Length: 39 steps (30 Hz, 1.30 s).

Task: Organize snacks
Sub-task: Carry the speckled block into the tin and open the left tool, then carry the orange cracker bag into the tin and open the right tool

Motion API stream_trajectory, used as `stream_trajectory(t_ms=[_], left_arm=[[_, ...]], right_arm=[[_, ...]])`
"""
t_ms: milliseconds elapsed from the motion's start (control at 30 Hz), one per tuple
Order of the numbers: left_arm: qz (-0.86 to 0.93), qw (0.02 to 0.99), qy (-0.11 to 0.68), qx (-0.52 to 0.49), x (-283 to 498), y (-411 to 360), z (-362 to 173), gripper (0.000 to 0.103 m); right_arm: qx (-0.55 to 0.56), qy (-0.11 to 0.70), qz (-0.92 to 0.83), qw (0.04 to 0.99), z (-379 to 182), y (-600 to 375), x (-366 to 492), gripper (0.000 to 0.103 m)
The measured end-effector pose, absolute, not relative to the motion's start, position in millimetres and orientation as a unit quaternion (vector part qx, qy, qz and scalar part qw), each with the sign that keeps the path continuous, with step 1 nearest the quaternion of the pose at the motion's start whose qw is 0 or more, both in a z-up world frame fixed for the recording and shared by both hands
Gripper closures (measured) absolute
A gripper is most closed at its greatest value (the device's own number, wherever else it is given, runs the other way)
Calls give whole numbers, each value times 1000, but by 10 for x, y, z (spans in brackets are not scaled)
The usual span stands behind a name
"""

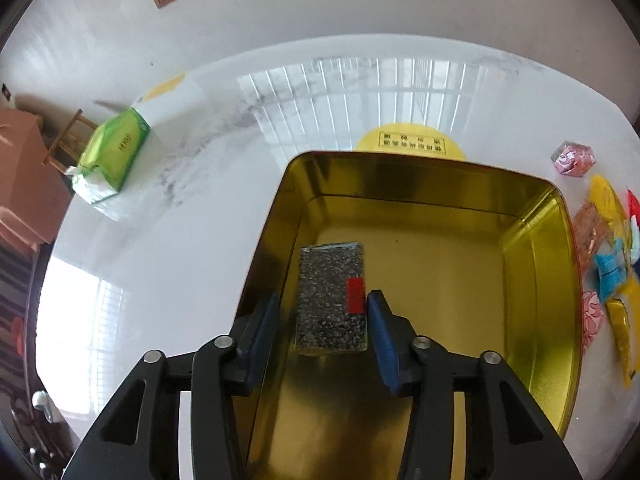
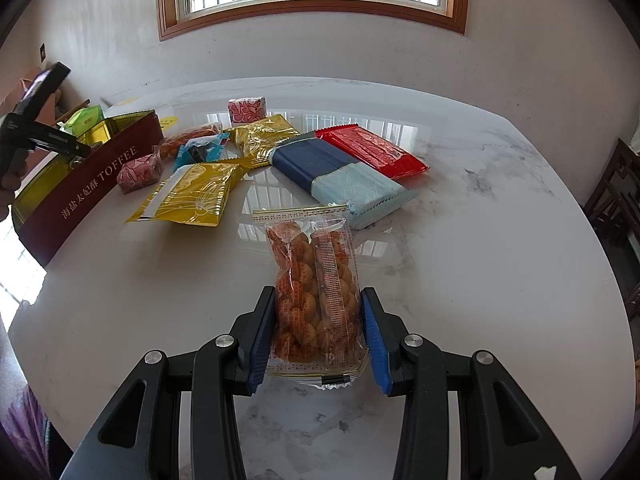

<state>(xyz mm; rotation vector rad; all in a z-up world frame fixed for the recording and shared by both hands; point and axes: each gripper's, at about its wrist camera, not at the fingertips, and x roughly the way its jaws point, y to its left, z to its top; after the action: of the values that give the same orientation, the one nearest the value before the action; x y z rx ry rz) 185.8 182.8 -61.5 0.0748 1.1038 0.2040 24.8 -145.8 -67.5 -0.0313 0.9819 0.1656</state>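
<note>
A dark speckled snack bar (image 1: 330, 280) with a red label lies flat on the floor of the gold-lined tin (image 1: 400, 176), near its left wall. My left gripper (image 1: 323, 298) hangs over the tin, open, with a blue pad on either side of the bar and a clear gap on the left. In the right wrist view my right gripper (image 2: 318, 292) is shut on a clear bag of orange puffed snacks (image 2: 312, 272), held just above the marble table. The tin (image 2: 100, 168), dark red outside and lettered TOFFEE, stands at the left.
Loose snacks lie behind the bag: two yellow packets (image 2: 192, 196), a blue and teal pack (image 2: 336, 176), a red pack (image 2: 372, 152), pink wrapped cubes (image 2: 140, 174). A green tissue pack (image 1: 114, 156) sits at the table's far left edge. Dark chairs (image 2: 616, 200) stand at the right.
</note>
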Motion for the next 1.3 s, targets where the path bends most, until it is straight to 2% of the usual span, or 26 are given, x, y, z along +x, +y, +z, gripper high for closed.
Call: stream_trajectory(t_ms=[67, 233, 633, 867, 1300], left_arm=[[97, 851, 515, 36, 1812, 1816, -563, 43], [103, 865, 489, 43, 1566, 1732, -398, 39], [68, 890, 450, -23, 744, 1596, -63, 38], [28, 886, 463, -7, 422, 1323, -119, 38], [35, 882, 466, -54, 162, 1523, -129, 38]], right_arm=[[-15, 471, 79, 878, -673, -1453, 247, 65], [-16, 471, 79, 878, -673, -1453, 249, 65], [22, 487, 71, 870, -617, -1428, 128, 65], [51, 494, 76, 865, -555, -1409, -24, 65], [66, 459, 178, 868, 63, -739, 263, 65]])
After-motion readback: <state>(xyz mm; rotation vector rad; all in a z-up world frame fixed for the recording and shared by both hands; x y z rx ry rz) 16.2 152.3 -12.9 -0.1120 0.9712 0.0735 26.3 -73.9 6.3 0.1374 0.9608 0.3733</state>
